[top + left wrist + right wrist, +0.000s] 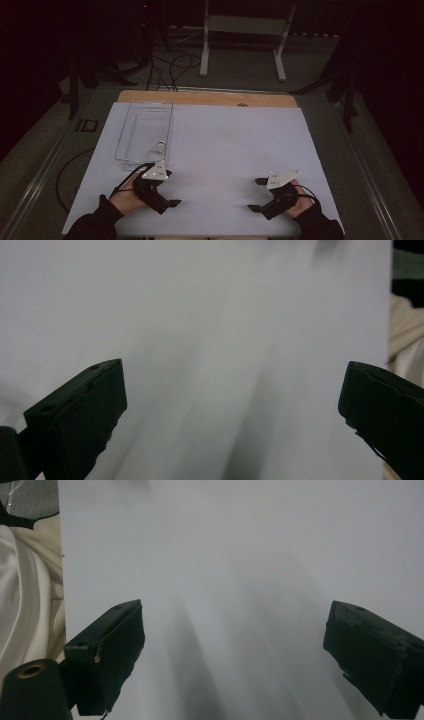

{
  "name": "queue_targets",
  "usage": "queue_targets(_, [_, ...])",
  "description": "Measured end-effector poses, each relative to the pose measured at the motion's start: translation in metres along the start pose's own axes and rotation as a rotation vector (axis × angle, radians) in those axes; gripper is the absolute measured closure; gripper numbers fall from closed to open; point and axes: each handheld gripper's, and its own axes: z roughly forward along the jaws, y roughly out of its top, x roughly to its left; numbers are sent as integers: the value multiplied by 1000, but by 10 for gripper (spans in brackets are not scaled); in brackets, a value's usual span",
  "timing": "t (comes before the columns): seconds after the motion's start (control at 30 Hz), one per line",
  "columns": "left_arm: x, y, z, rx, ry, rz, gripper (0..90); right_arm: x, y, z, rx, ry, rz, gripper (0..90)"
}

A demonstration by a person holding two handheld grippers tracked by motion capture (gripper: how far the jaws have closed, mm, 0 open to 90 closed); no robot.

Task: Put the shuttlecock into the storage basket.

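My left gripper (171, 188) rests low over the white table sheet (225, 145) at the near left, held by a hand in a dark sleeve. Its jaws stand wide apart with nothing between them, and the left gripper view (232, 405) has bare white sheet between them. At the near right my right gripper (256, 194) points left, open and empty too, again over bare sheet (232, 650). A clear plastic tray (145, 132) lies at the left, just beyond the left gripper. A small pale object (158, 149) sits at its near end; I cannot tell what it is.
A wooden strip (207, 97) edges the table's far side. Beyond it, on the dark floor, are black cables (170, 70) and a white frame stand (242, 40). Cream cloth (405, 335) shows past the table's near edge, and again in the right gripper view (27, 595).
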Motion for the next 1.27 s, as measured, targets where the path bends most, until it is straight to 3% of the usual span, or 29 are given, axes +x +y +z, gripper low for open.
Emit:
queue_targets(0.17, [1, -8, 0, 6, 10, -20, 0, 0, 0, 0, -1, -1, -1, 95])
queue_targets(0.27, [3, -15, -4, -24, 14, -44, 0, 0, 0, 0, -3, -5, -4, 95])
queue_targets(0.63, [4, -32, -12, -40, 17, -82, 0, 0, -2, 0, -2, -17, -5, 95])
queue_targets(0.73, [4, -36, -15, -64, 17, -100, 0, 0, -3, 0, -1, -20, -1, 94])
queue_targets(1.27, [3, -39, -14, -75, 13, -100, 0, -2, -7, 3, 6, -34, 1, 94])
